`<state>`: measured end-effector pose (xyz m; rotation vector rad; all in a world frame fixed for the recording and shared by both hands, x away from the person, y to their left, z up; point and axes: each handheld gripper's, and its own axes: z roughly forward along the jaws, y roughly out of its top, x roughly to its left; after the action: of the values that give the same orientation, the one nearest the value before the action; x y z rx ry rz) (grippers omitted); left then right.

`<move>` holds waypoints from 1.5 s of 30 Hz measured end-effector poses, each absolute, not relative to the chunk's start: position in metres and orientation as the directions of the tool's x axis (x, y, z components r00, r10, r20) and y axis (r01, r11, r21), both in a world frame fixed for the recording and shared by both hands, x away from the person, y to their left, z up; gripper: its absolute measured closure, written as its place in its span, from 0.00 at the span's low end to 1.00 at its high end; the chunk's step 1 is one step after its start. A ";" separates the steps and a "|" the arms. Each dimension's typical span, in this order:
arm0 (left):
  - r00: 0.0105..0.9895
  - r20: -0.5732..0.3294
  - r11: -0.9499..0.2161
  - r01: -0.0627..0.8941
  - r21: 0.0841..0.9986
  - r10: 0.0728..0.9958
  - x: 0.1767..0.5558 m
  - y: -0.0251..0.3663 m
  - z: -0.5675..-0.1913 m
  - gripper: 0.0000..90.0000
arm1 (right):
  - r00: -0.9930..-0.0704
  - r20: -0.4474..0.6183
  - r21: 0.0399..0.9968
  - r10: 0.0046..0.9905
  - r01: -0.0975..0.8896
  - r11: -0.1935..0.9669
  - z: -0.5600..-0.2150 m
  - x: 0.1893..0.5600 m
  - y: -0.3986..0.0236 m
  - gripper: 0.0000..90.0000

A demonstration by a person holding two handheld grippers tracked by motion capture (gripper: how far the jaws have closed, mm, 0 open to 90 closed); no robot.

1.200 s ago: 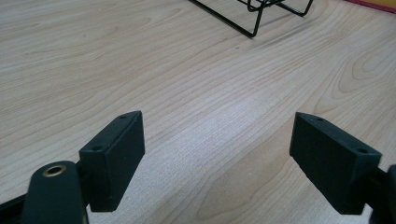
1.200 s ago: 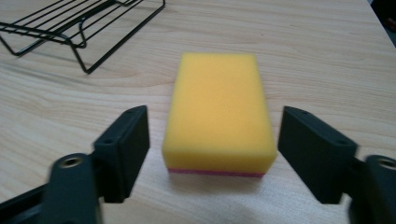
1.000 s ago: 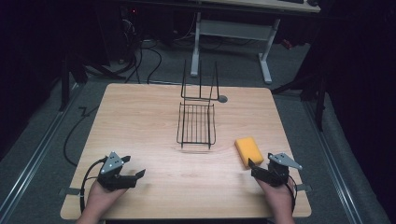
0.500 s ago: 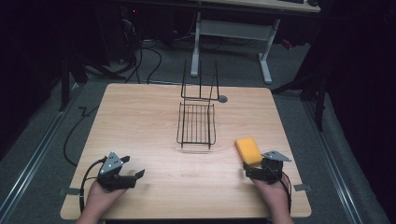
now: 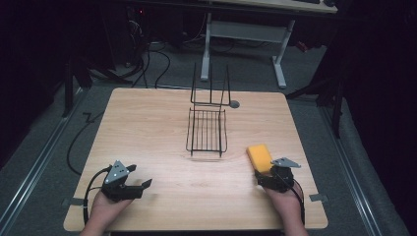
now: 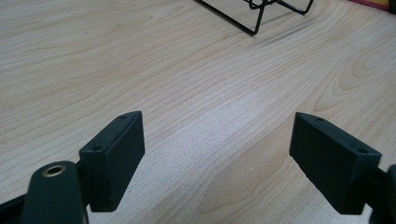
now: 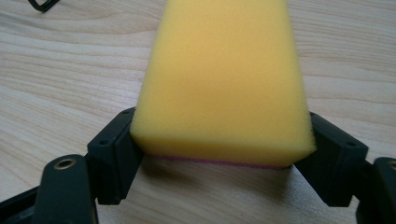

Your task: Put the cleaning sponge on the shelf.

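1. The step in hand looks like the grasp: the right gripper [image 5: 272, 173] has its jaws on either side of the near end of a yellow sponge [image 5: 259, 158], which lies flat on the wooden table [image 5: 147, 128] at its near right, well apart from the black wire rack [image 5: 207, 130] at the middle.
2. In the right gripper view the two black jaws touch the sponge's [image 7: 224, 79] sides; whether they squeeze it firmly or merely rest against it is hard to tell, since the foam shows little denting.
3. The next move likely calls for a firm squeeze, then a straight lift so that the soft foam does not slip.
4. The right hand [image 5: 287, 201] lies low near the table's front edge, with the gripper pointing away from the person.
5. The left gripper [image 5: 125, 184] rests at the near left, its jaws wide apart over bare wood and holding nothing.
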<state>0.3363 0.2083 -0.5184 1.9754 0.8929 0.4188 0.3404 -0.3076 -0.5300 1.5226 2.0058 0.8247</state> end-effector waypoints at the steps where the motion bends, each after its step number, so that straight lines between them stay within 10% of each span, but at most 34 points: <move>1: 0.681 -0.055 -0.333 0.425 0.842 0.730 0.336 0.208 -0.518 0.21 | -0.260 -0.021 0.718 0.965 0.668 0.195 -0.530 0.340 -0.308 0.26; 45: 0.675 -0.059 -0.318 0.421 0.850 0.736 0.336 0.214 -0.516 0.21 | -0.344 -0.063 0.821 0.937 0.516 0.244 -0.499 0.332 -0.271 0.30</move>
<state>0.3356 0.2135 -0.5163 1.9558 0.8986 0.4255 0.3316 -0.2706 -0.4993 1.3210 1.9601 0.9735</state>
